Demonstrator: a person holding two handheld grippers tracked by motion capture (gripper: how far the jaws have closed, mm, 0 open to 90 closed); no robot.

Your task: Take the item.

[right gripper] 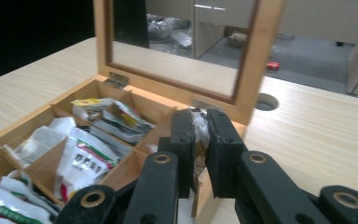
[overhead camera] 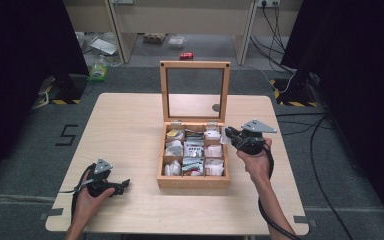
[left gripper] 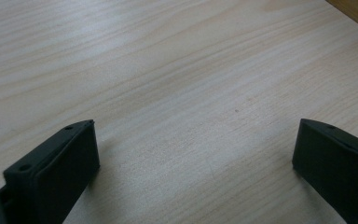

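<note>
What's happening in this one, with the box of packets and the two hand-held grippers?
A person is working at a pale wooden table on an open wooden compartment box full of small packets, its glass-paned lid standing upright. The right gripper is at the box's far right corner, jaws shut on a small white packet lifted clear of the compartments. The left gripper rests idle on the table to the box's left, jaws wide open with only bare wood between them.
</note>
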